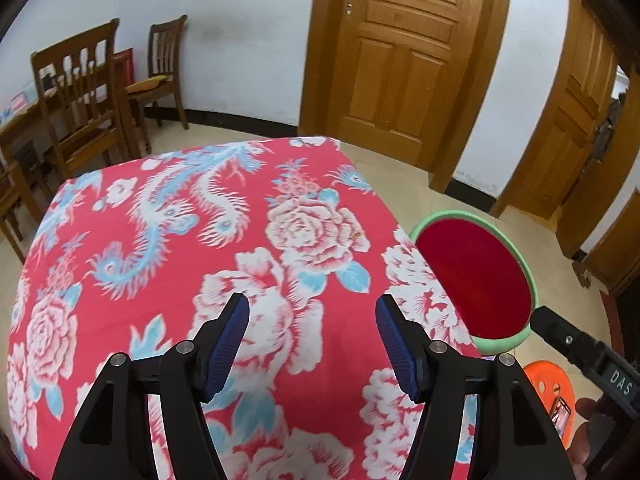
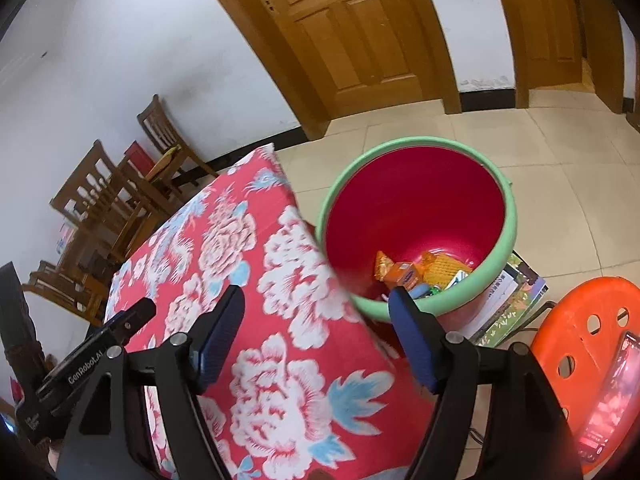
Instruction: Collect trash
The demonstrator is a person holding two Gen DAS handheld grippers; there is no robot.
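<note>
Both tools were empty. Left tool [image 1: 312, 316] hung over the bench [image 1: 120, 340] with its blue pads spread wide apart, nothing between them. Right tool [image 2: 316, 312] was the same: pads well apart, no load, aimed across the bench's right edge toward the bin [image 2: 332, 200].

Bin sat on the floor just beside the bench's right side, rim below the bench top. Probably parked there so stuff could be carried a short way off the edge and dropped in. It was green outside, red inside, upright, mouth open to the right wrist camera.

Trash [image 2: 416, 272] lay at the bottom of the bin: orange wrappers, a small orange carton, a yellow netted piece, some bits partly hidden behind the right tool's finger. Couldn't identify the smaller items.

Bench cloth (red floral) showed no loose trash in either view. A small speck near one printed flower in the left view was too tiny to call.

My read: collection looked done or nearly so, with both tools open because nothing was left to hold. Can't rule out trash outside the frames.

Off-task items: orange stool [image 2: 580, 320] right of the bin with a lit phone [image 2: 612, 396] lying on it, a stack of books [image 2: 508, 304] on the floor touching or tucked under the bin's side. Worth keeping clear of the phone on any swing to the bin.
</note>
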